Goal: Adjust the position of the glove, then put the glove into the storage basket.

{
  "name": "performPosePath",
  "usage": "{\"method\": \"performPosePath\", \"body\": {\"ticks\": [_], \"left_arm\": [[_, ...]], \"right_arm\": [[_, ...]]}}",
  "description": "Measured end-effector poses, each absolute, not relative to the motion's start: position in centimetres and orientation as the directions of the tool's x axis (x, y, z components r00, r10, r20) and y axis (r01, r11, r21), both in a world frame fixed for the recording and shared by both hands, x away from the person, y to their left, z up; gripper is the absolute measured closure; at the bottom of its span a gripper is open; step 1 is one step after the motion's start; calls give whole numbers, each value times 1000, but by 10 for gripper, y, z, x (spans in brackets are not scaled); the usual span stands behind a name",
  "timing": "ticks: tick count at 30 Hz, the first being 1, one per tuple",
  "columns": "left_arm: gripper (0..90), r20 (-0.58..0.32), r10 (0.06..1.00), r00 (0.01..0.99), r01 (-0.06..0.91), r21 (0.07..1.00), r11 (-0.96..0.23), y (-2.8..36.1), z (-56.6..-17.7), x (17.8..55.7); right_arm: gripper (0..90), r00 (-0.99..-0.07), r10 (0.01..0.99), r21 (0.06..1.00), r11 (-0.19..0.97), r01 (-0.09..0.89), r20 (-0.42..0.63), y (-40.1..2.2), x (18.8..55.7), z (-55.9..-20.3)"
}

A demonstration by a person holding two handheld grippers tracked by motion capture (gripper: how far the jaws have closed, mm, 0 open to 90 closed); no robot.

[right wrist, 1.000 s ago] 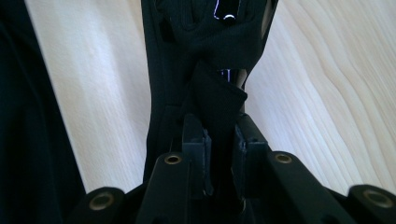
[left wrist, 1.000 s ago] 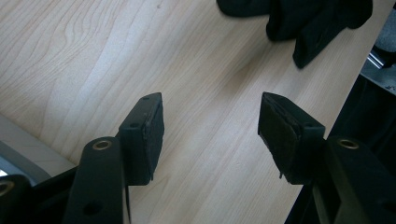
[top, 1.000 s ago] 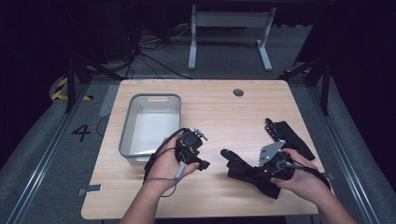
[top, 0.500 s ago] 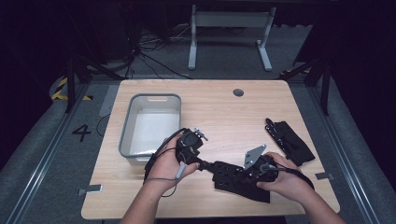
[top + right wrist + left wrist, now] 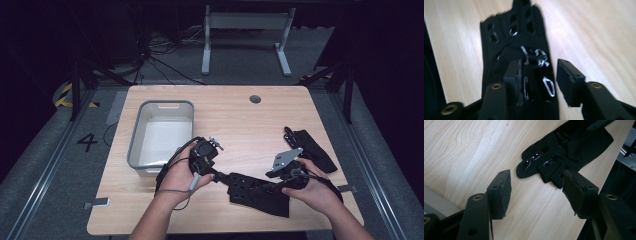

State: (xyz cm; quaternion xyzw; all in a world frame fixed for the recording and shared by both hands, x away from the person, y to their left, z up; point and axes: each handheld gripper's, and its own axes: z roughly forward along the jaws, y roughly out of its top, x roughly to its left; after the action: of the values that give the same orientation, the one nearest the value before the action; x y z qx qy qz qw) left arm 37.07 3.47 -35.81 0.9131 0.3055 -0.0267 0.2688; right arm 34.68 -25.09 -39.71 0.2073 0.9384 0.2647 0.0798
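A limp black fabric glove (image 5: pixel 260 192) with cut-out holes and silver print lies at the near edge of the pale wood-grain table (image 5: pixel 235 115). The right gripper (image 5: pixel 537 77) has just been closing, its jaws astride the cuff (not pressing). The left gripper (image 5: pixel 536 188) gapes beside the glove's fingertips. A second black glove (image 5: pixel 310 147) lies farther right, and the grey plastic bin (image 5: pixel 162 132) sits bare inside.

Glove (image 5: pixel 257 192) dragged leftward; right gripper (image 5: pixel 280 184) apparently reopened

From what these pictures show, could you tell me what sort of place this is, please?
Probably a lab or workshop set up for recording, not a home: a bare wooden table stands on grey floor with loose cables, a yellow-and-black hazard strip and a painted number 4.
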Motion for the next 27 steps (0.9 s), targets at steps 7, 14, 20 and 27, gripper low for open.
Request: {"method": "performPosePath", "body": {"ticks": [7, 14, 20, 27], "left_arm": [[417, -209, 543, 813, 568, 487, -663, 33, -357, 370], [417, -216, 553, 805, 581, 478, -659, 33, -359, 371], [425, -205, 556, 805, 578, 483, -658, 35, -358, 371], [435, -202, 563, 802, 583, 475, -659, 38, -358, 370]], "right_arm": [[673, -816, 578, 642, 635, 431, -24, -275, 348, -379], [673, -773, 634, 658, 579, 481, 7, -294, 354, -378], [664, -736, 676, 676, 529, 513, 29, -311, 359, -376], [630, -690, 723, 701, 480, 527, 23, -332, 366, -367]]}}
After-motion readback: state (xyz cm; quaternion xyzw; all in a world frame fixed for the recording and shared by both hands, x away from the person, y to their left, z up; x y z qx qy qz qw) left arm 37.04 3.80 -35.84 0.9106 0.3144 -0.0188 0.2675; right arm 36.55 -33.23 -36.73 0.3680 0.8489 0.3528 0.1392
